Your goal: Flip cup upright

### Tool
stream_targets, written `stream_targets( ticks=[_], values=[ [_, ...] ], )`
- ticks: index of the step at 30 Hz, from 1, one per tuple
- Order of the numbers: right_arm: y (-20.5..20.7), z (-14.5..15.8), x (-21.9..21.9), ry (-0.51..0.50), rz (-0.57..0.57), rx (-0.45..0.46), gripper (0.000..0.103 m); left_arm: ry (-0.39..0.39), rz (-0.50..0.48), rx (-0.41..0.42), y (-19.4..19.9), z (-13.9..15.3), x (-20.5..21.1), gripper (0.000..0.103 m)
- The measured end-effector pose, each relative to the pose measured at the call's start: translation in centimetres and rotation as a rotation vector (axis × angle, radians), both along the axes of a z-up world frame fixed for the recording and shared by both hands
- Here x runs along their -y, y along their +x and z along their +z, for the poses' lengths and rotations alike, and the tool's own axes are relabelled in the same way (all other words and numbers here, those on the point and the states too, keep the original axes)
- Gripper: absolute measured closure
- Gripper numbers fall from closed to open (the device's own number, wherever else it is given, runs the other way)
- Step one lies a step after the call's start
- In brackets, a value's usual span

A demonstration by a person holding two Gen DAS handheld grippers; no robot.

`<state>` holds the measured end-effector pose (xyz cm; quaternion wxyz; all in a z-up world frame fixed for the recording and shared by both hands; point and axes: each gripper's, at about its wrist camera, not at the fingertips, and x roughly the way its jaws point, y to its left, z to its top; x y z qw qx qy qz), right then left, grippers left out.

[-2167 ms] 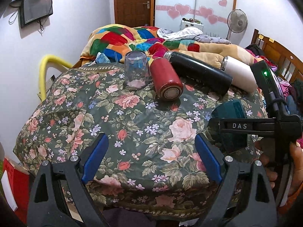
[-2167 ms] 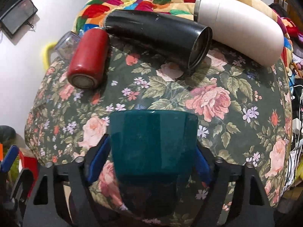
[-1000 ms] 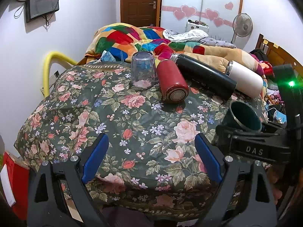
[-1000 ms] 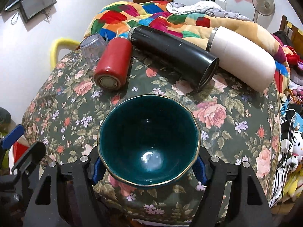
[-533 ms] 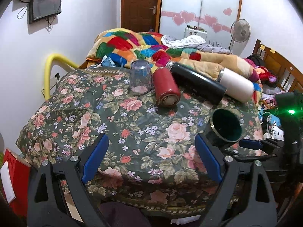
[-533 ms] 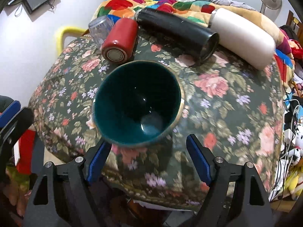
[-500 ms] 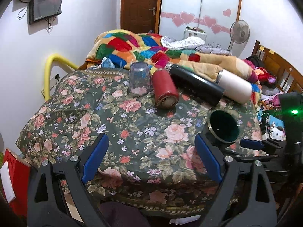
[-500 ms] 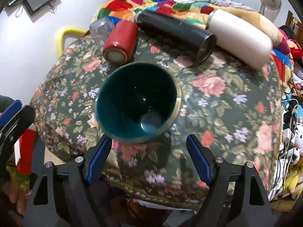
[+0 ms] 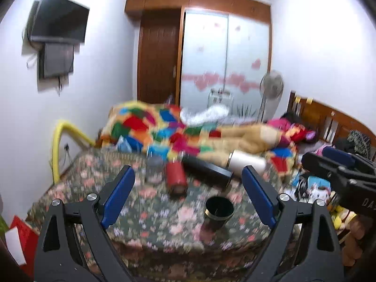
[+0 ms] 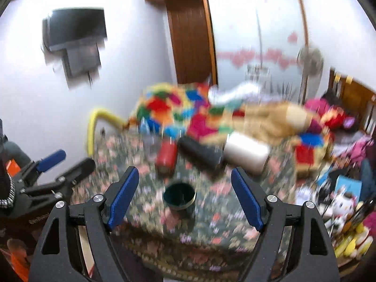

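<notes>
A dark green cup [image 9: 218, 212] with a gold rim stands upright, mouth up, near the front of the floral-covered table [image 9: 145, 213]. It also shows in the right wrist view [image 10: 179, 198]. My left gripper [image 9: 188, 196] is open and empty, pulled back from the table. My right gripper [image 10: 185, 198] is open and empty, well back from the cup; it shows at the right edge of the left wrist view [image 9: 340, 171]. Both views are motion-blurred.
At the table's back lie a red flask [image 9: 175, 178], a black flask [image 9: 206, 170] and a white flask [image 9: 246, 161]; a clear glass [image 9: 154, 169] stands upside down beside them. A colourful quilt [image 9: 164, 127] lies on the bed behind. Toys and clutter [image 10: 340, 202] sit to the right.
My right gripper has let go of the green cup, which now stands upright on the table. Both grippers have pulled back and tilted upward, away from the table.
</notes>
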<state>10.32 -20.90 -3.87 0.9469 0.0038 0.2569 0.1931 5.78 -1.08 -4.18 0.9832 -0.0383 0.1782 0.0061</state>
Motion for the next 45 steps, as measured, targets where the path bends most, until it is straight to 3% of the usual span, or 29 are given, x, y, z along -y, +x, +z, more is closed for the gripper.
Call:
stream_targets(
  ticks=[4,11,14,17,45],
  values=[
    [-4.2,3.6,1.0,0.037,-0.049,0.186,0.022,-0.004,-0.020,0.120,-3.2,2.9,0.7,0.009],
    [-7.4,5.2,1.5,0.084,-0.099,0.326,0.016,-0.011,-0.019,0.242,-6.9,4.8,0.8,0.002],
    [-7.6,5.0,1.6,0.088,-0.111,0.335,0.012,-0.002,-0.008,0.259,-7.5,4.8,0.9,0.001],
    [-7.9,4.8,2.0,0.095,-0.129,0.347,0.000,0.002,0.000,0.259,-7.6,4.8,1.0,0.000],
    [-8.3,4.1,2.3,0.058,-0.137,0.314,0.000,0.015,-0.017,0.226,-7.2,4.4,1.6,0.000]
  ],
)
